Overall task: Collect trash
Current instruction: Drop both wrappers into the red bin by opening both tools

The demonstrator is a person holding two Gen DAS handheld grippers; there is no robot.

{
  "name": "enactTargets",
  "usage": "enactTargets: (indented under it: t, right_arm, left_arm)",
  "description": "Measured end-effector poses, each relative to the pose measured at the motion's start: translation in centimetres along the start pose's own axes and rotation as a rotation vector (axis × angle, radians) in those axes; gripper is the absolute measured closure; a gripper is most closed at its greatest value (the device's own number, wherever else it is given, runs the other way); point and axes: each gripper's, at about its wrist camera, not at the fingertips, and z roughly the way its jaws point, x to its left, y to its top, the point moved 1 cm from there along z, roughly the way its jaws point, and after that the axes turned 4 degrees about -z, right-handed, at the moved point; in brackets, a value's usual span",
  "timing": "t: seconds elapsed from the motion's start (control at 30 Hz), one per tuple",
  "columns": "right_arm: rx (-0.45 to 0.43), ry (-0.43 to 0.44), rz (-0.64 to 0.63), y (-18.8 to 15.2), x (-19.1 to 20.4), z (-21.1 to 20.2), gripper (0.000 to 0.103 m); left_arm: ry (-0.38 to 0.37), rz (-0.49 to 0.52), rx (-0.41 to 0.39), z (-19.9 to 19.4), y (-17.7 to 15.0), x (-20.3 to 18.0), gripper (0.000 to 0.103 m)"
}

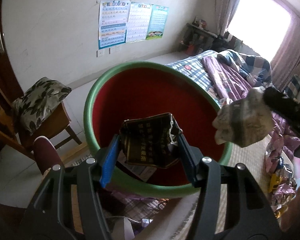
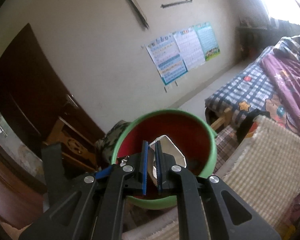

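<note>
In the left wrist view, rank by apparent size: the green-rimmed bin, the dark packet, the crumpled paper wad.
1. Green-rimmed bin, clearly largest.
2-3. Dark packet and crumpled paper wad look alike; camera nearness leaves them unranked.

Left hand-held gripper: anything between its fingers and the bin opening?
Only its own load: the left hand-held gripper clamps a crumpled dark packet over the green-rimmed bin. Left wrist view.

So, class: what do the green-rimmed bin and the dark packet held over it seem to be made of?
Bin: probably moulded plastic, with a smooth, thick rolled rim and a red lining.
Dark packet: likely foil or laminated card, glossy, creased and printed in gold.
</note>
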Motion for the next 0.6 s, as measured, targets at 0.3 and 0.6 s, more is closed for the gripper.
enactTargets:
  t: [0.3,0.6]
  right_arm:
    - [0.067,-0.011,0.05,-1.7,-1.0,2.1,0.093]
    - [0.032,-0.032,0.056,-1.7,-0.9,1.1,0.069]
  left_arm:
    - [0.008,0.014,0.02,0.8,-0.4,-0.4,0.048]
    - [0.014,0.007,0.026,1.3,-0.3,-0.2,0.033]
